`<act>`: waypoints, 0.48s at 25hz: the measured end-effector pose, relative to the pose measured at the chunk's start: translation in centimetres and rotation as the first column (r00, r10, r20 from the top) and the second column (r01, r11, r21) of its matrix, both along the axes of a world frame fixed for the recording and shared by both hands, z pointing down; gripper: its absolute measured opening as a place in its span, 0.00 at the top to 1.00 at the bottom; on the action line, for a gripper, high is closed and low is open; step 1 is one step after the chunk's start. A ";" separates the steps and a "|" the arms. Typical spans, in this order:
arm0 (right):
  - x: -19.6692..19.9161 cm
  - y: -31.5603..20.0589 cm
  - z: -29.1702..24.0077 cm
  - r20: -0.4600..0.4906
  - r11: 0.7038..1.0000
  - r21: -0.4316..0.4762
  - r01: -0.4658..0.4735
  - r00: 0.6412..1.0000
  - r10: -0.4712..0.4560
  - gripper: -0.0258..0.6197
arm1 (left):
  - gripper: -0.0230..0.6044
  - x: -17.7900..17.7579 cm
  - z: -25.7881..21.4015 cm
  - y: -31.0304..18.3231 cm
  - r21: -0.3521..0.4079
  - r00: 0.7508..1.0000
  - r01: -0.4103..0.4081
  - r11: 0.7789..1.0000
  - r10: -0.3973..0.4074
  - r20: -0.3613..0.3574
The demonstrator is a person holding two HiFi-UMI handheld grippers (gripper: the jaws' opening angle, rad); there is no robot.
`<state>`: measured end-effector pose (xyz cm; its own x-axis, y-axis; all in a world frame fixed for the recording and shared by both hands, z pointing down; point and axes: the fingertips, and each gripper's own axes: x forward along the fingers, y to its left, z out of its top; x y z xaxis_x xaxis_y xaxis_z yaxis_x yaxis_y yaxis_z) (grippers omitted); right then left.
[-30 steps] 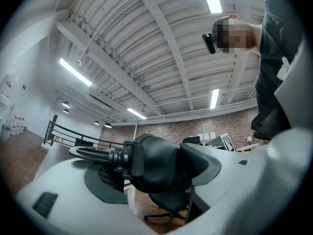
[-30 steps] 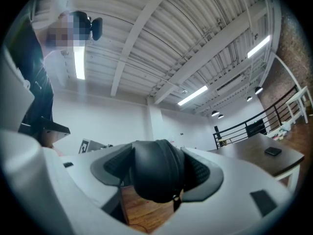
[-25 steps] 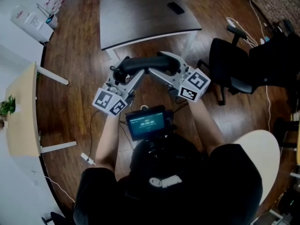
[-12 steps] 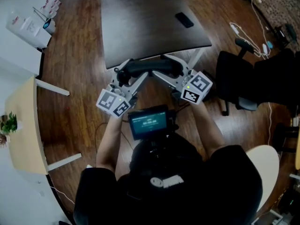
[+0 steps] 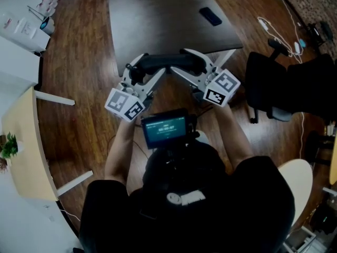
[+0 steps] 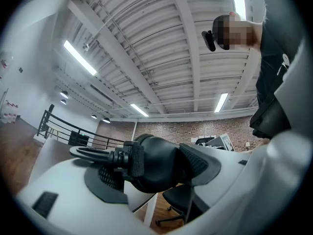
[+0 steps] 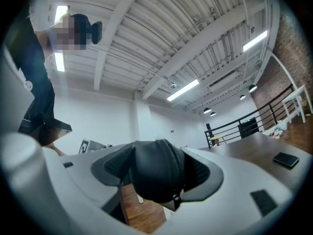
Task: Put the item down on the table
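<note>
The item (image 5: 168, 62) moved up to the table (image 5: 158, 20) at 12 o'clock; your left gripper (image 5: 142, 71) and right gripper (image 5: 190, 65) squeeze it, so opening early drops it.

A black, elongated, rounded soft case (image 5: 167, 63) with a looped cord at its left end is held level in the air along the near edge of the dark brown table (image 5: 158, 15). The left gripper (image 5: 138, 73) and the right gripper (image 5: 199, 66) clamp its two ends.

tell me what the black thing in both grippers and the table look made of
The long black padded item looks like matte faux leather or coated fabric: soft sheen, seams. The large dark table looks like matte laminate or wood: flat, even top.
</note>
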<state>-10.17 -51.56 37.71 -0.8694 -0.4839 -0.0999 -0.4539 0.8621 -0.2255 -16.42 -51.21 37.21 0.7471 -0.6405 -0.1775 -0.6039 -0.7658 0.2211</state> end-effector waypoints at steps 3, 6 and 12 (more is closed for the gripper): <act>0.3 -0.4 0.4 -0.003 1.000 -0.005 -0.008 1.000 0.008 0.44 | 0.45 0.4 0.4 -0.4 -0.007 1.000 -0.008 1.000 0.008 -0.006; 0.3 -0.6 0.6 -0.009 1.000 -0.006 -0.016 1.000 0.016 0.44 | 0.44 0.3 0.7 -0.7 -0.015 1.000 -0.013 1.000 0.013 -0.019; 1.1 -2.7 1.3 -0.012 1.000 -0.017 -0.020 1.000 0.020 0.44 | 0.44 1.1 1.4 -2.9 -0.027 1.000 -0.014 1.000 0.013 -0.025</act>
<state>-9.11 -54.31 38.97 -0.8605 -0.5029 -0.0814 -0.4739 0.8488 -0.2343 -15.32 -54.06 38.64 0.7513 -0.6351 -0.1792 -0.5875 -0.7674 0.2568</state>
